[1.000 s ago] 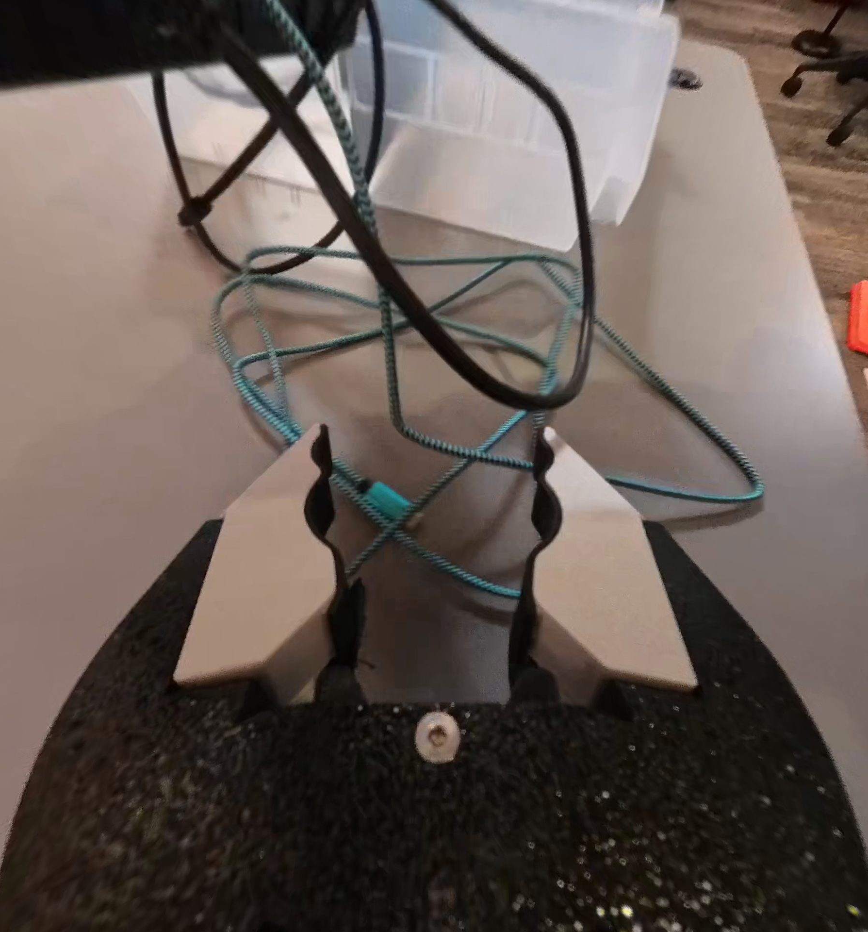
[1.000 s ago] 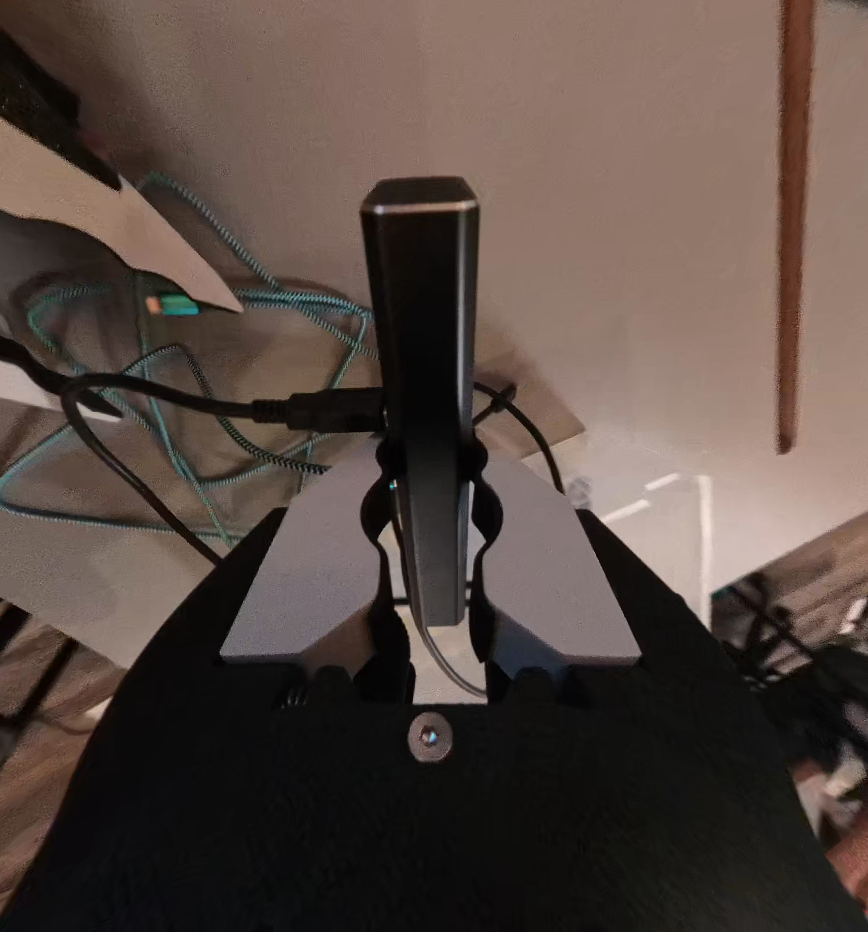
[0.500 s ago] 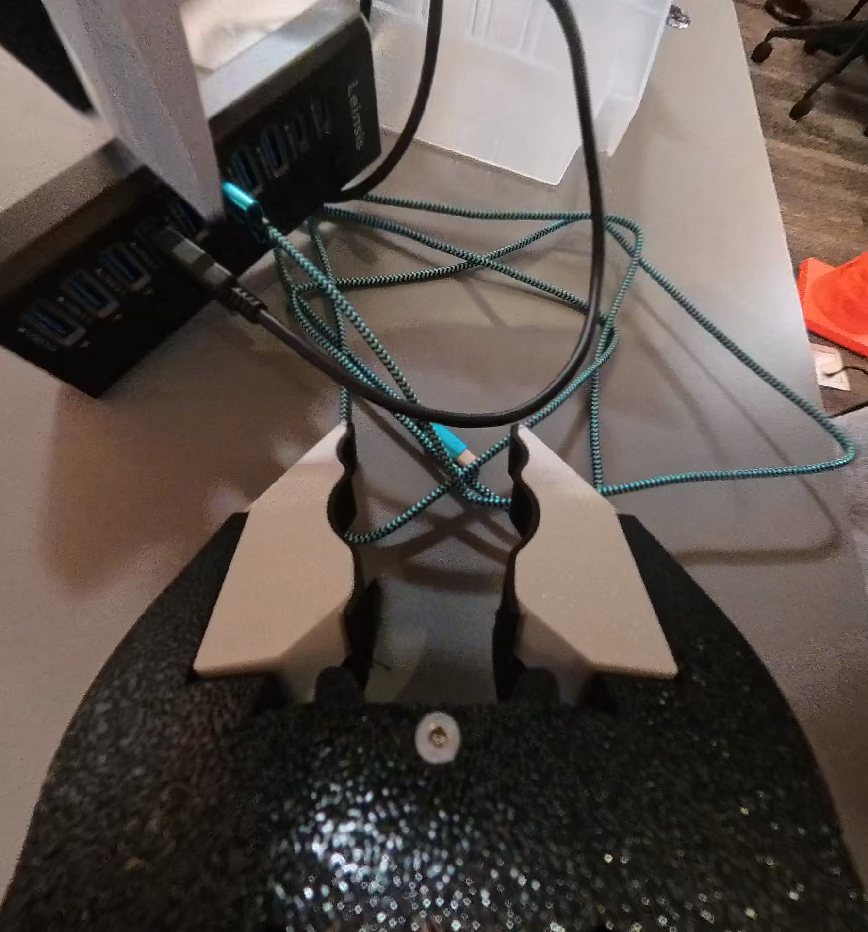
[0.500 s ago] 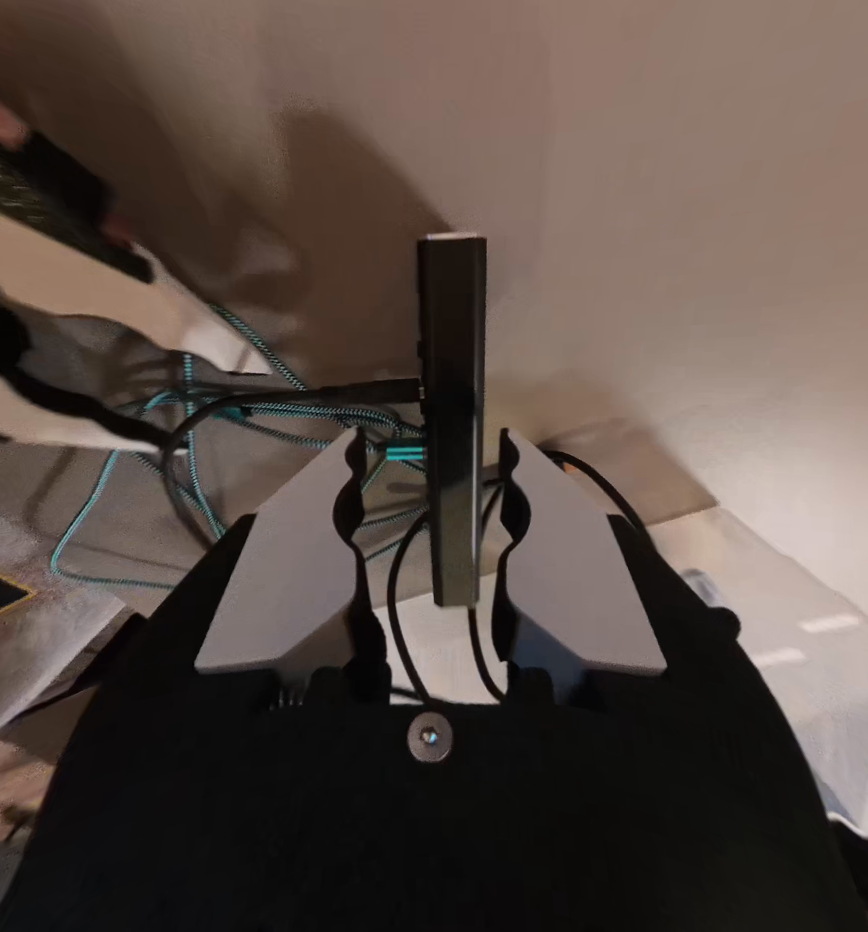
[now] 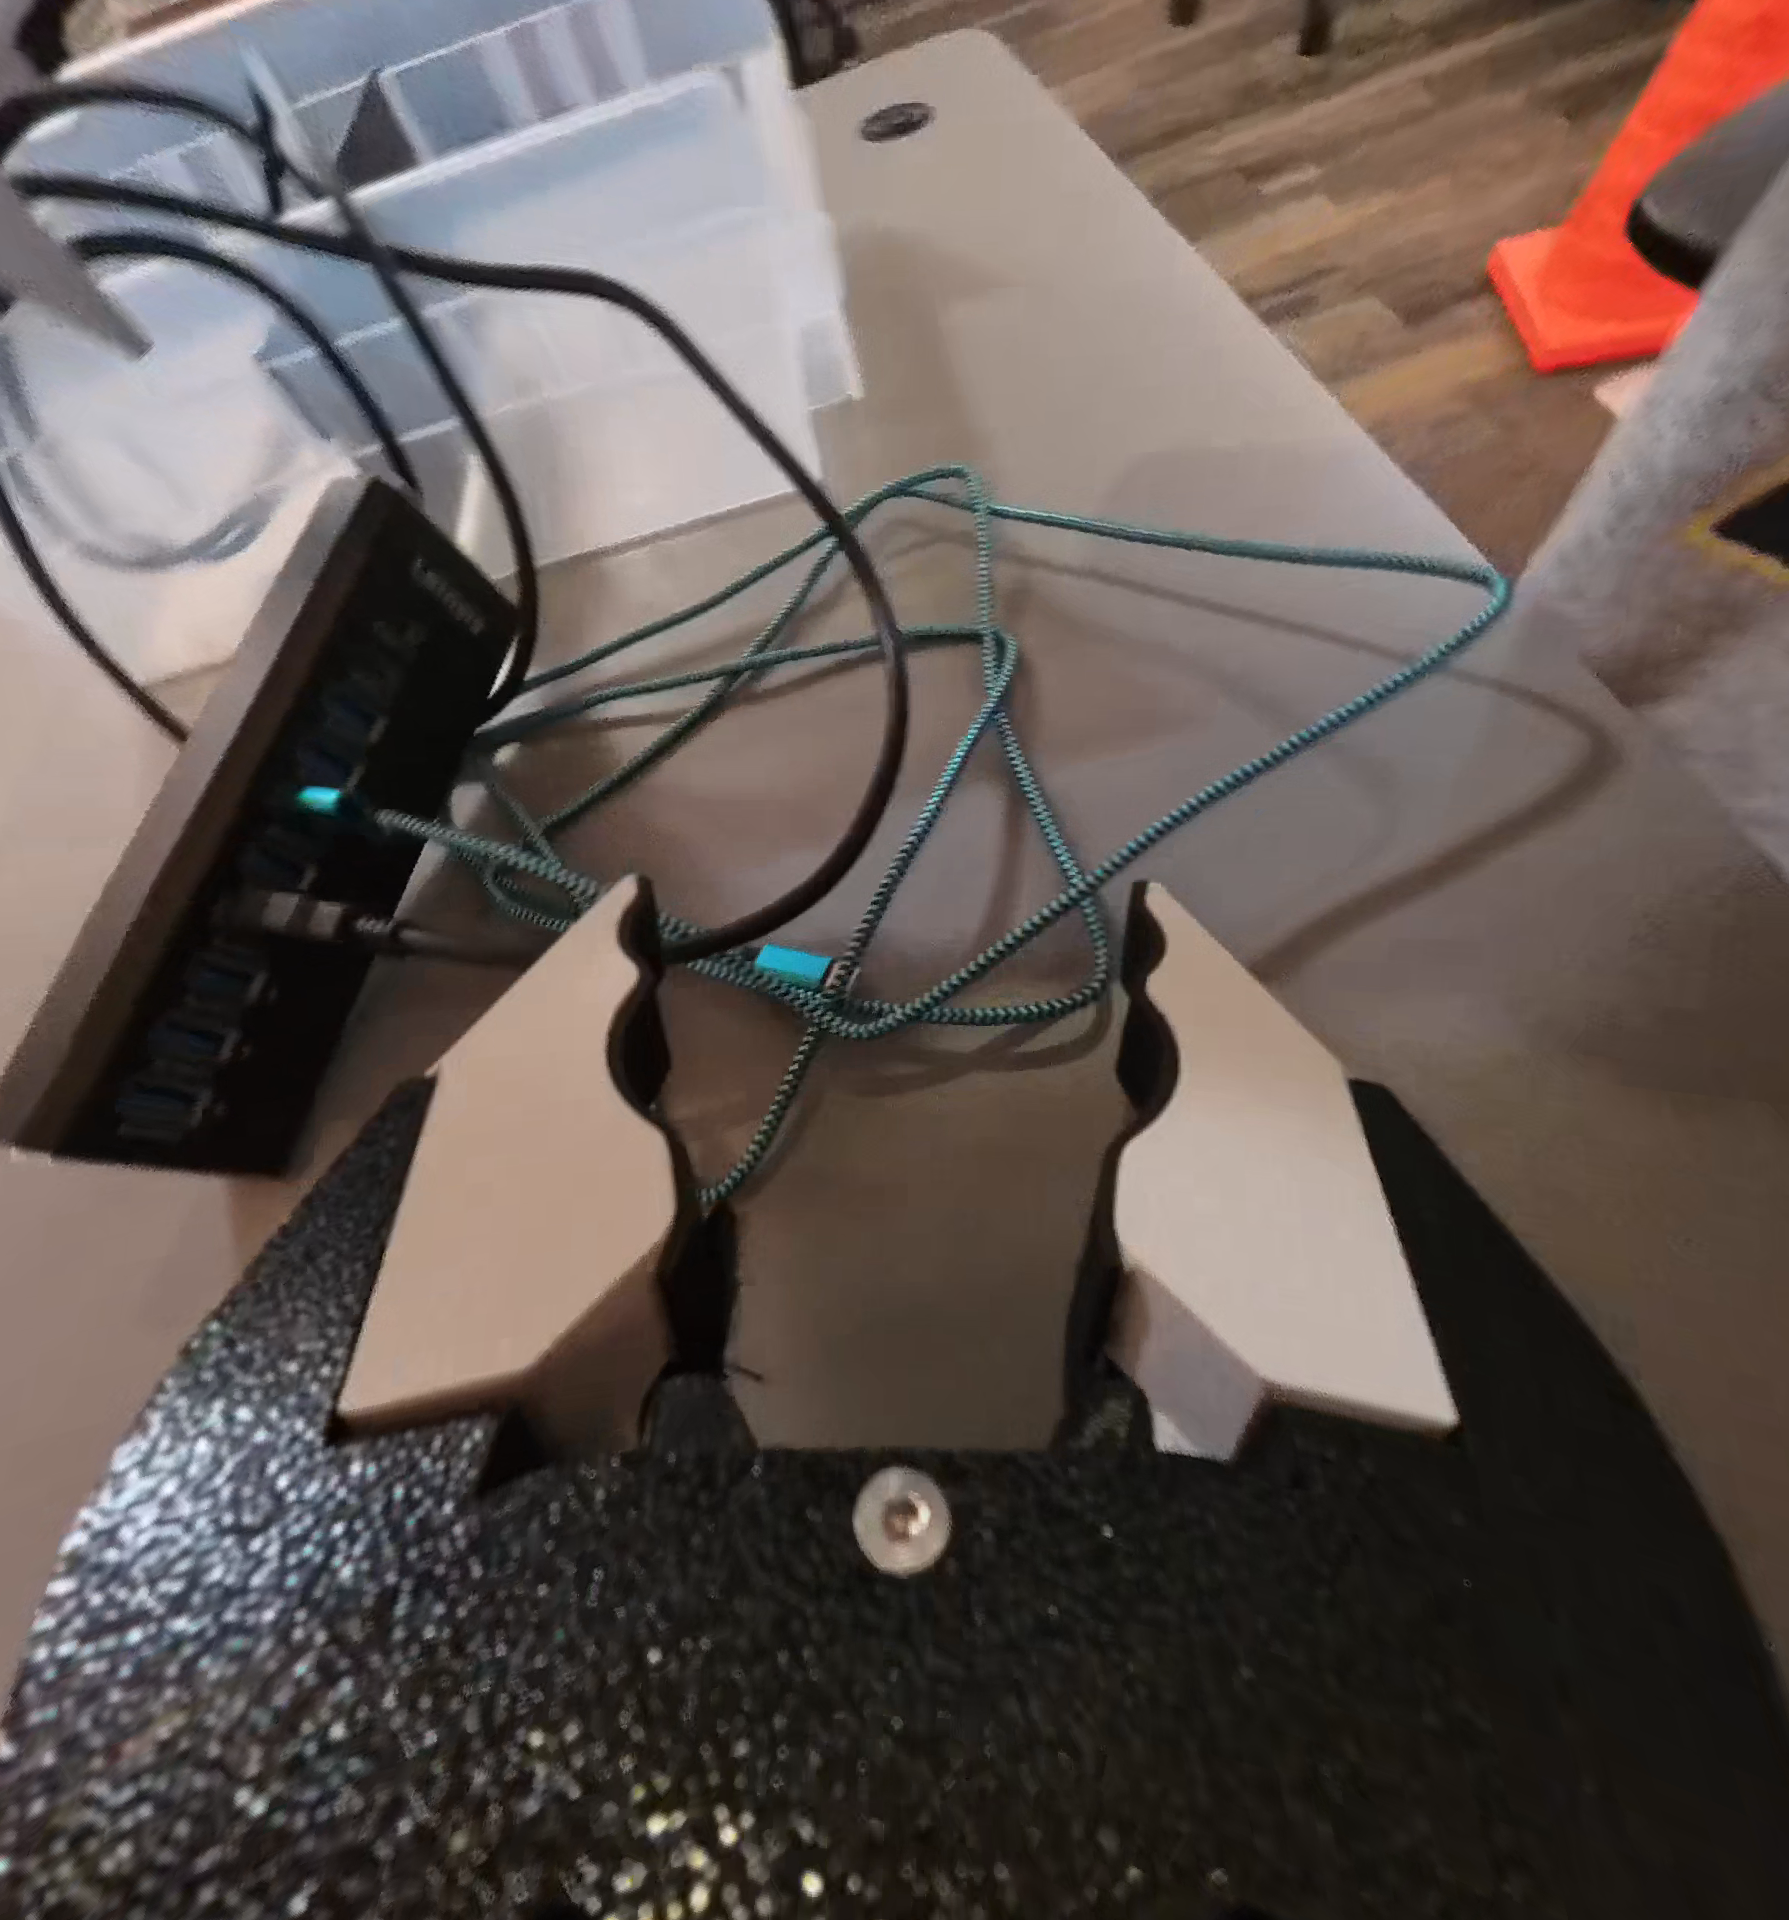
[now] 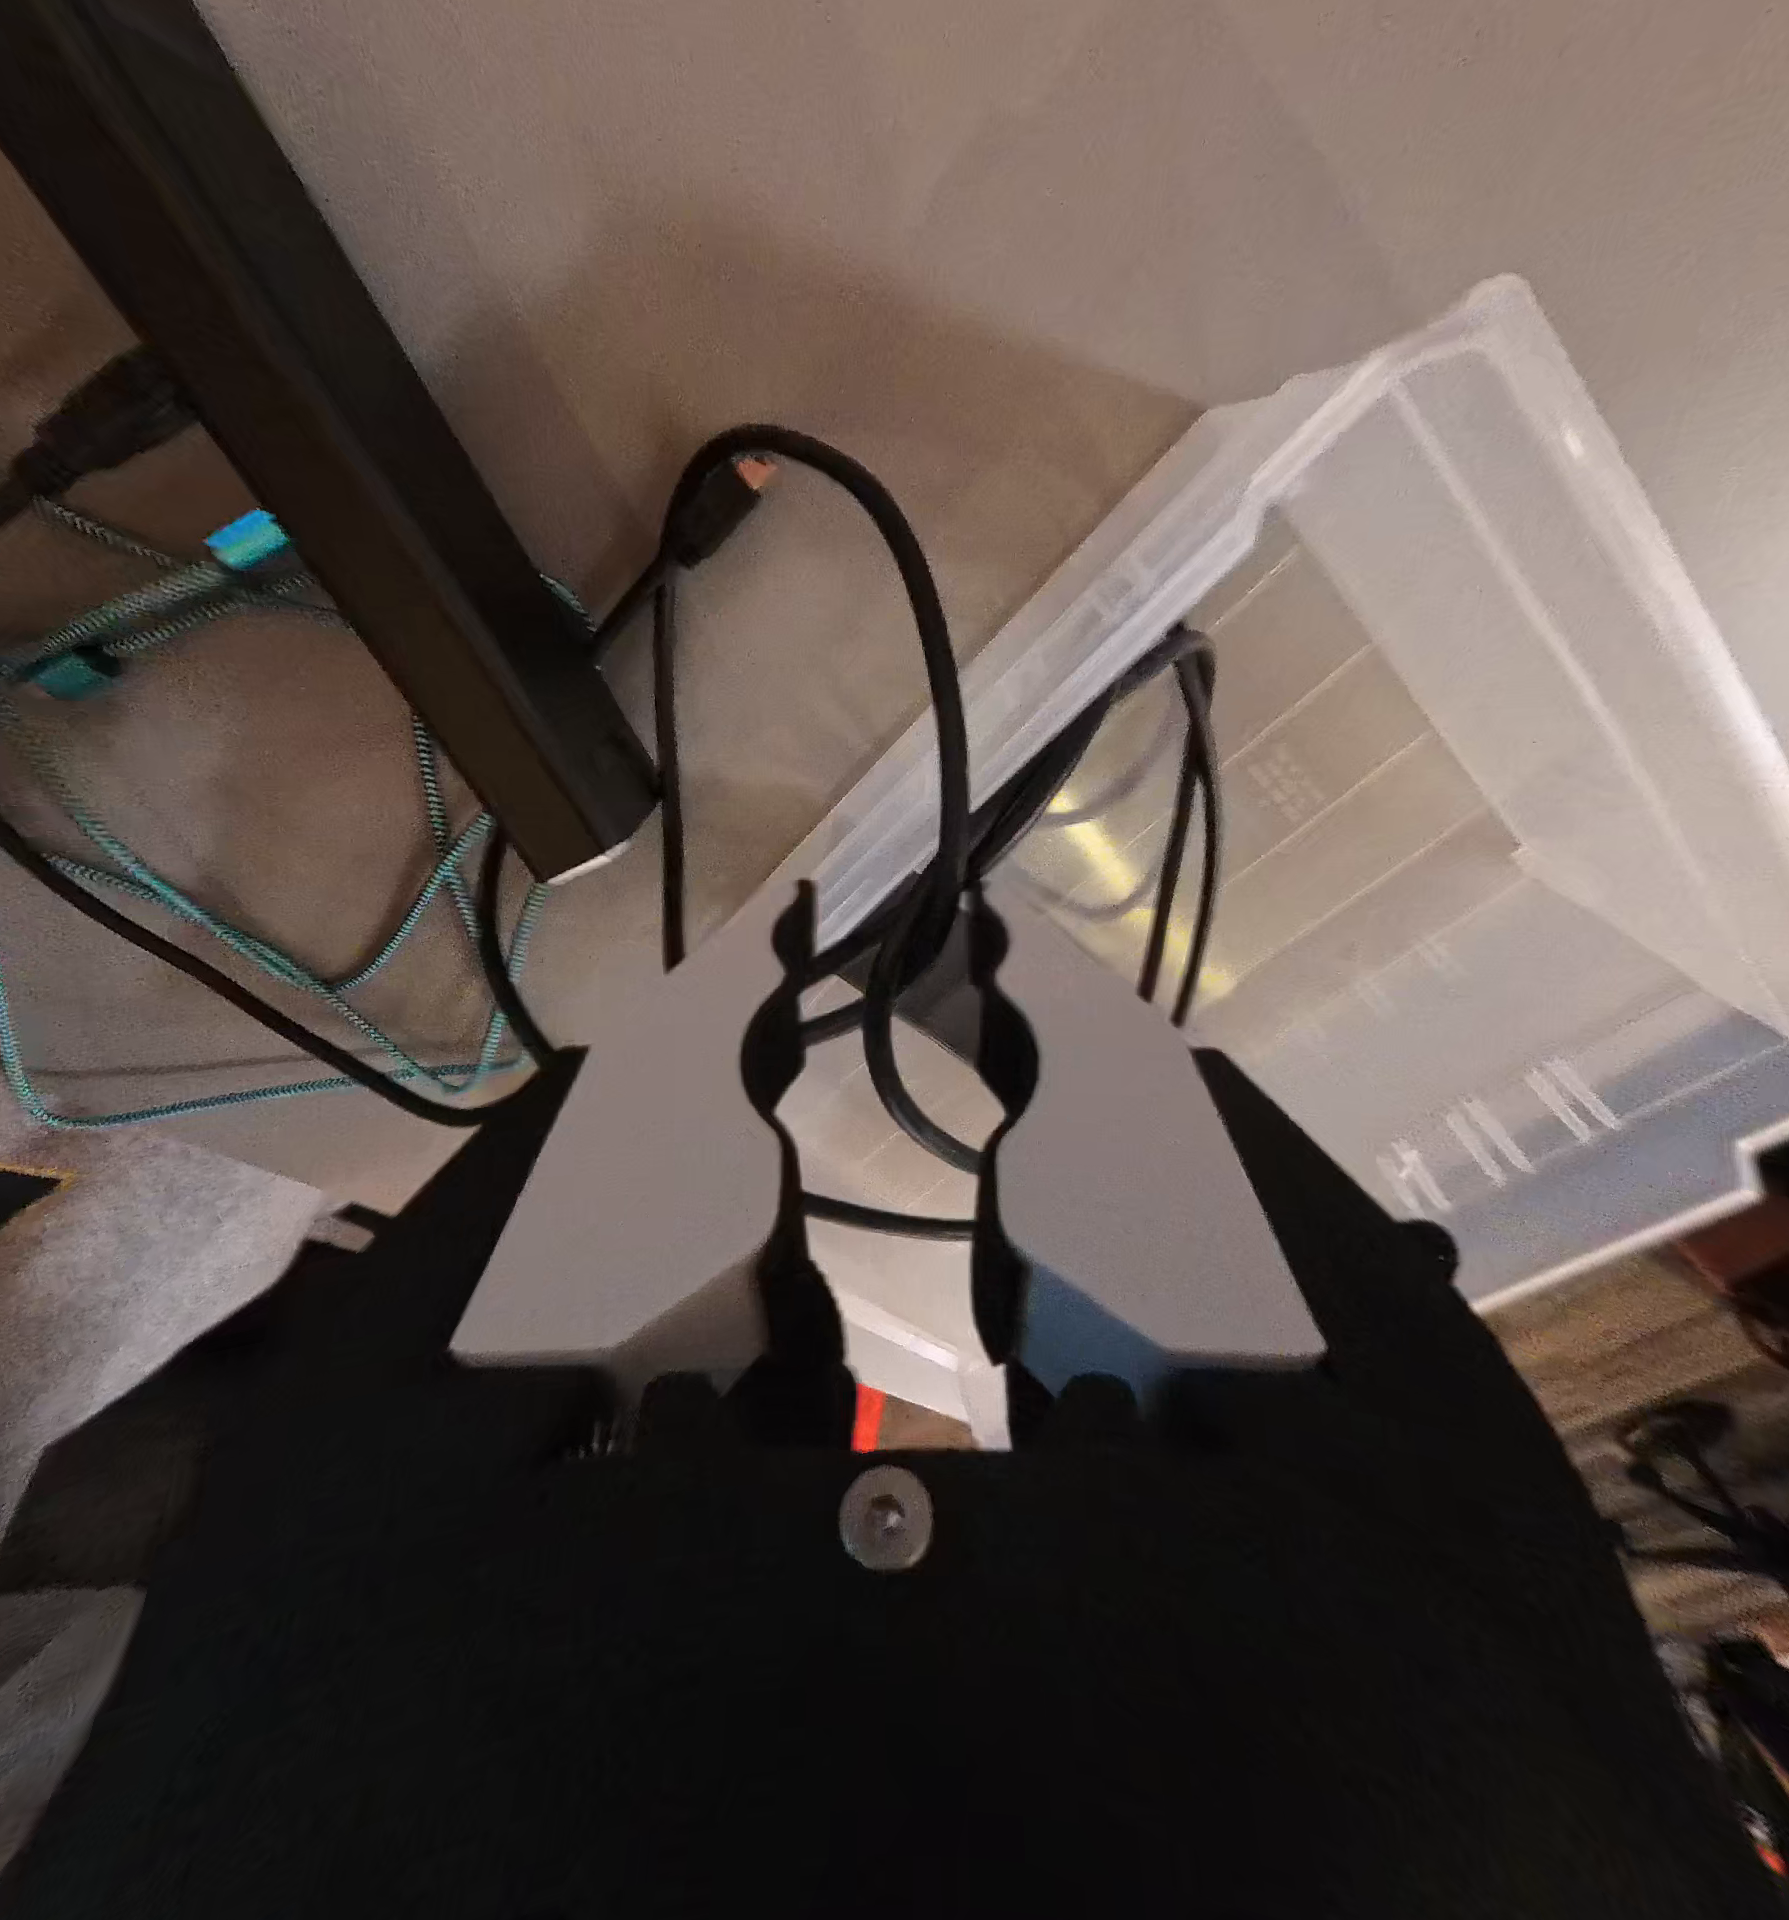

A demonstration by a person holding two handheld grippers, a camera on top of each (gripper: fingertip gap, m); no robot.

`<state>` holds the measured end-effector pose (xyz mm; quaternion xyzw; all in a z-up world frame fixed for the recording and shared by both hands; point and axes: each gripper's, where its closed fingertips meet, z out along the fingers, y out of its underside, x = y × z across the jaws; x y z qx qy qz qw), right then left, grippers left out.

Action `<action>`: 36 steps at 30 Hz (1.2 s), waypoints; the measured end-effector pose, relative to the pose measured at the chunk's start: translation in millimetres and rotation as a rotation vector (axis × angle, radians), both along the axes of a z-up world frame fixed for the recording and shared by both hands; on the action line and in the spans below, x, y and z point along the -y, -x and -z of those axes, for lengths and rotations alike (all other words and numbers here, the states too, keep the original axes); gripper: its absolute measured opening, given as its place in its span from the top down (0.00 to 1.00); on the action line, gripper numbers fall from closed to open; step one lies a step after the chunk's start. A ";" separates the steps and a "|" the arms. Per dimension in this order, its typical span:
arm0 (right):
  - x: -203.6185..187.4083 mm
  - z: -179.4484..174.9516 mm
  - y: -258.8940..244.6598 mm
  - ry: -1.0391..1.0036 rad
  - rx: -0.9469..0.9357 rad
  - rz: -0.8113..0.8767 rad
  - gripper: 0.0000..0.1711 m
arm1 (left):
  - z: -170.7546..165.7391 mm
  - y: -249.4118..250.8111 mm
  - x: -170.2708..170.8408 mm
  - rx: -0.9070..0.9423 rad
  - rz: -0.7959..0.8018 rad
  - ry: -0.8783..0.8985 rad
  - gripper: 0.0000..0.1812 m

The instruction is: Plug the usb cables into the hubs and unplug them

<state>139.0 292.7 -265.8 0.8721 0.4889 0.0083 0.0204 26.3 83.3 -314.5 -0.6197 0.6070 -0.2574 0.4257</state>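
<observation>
Left of centre in the left wrist view, the black USB hub [image 5: 246, 831] lies on the tan table [image 5: 1129, 364], ports facing the camera. A teal braided cable [image 5: 1056, 831] is plugged into one port by its teal connector, and a black cable [image 5: 848, 623] is plugged in just below it. The teal cable's free plug [image 5: 791, 961] lies between the tips of the left gripper [image 5: 890, 925], whose jaws stand wide with nothing held. A clear plastic bin [image 5: 557, 260] sits at upper left. In the right wrist view, the right gripper [image 6: 890, 914] has jaws apart, gripping nothing, with black cable loops [image 6: 931, 727] passing in front of the bin [image 6: 1492, 675]; the hub [image 6: 329, 447] runs diagonally at upper left.
</observation>
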 end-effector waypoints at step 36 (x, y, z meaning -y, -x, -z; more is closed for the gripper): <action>51.5 29.4 92.0 -0.248 -0.117 -0.526 0.45 | 11.0 -2.7 -41.6 -0.059 -0.238 -0.073 0.99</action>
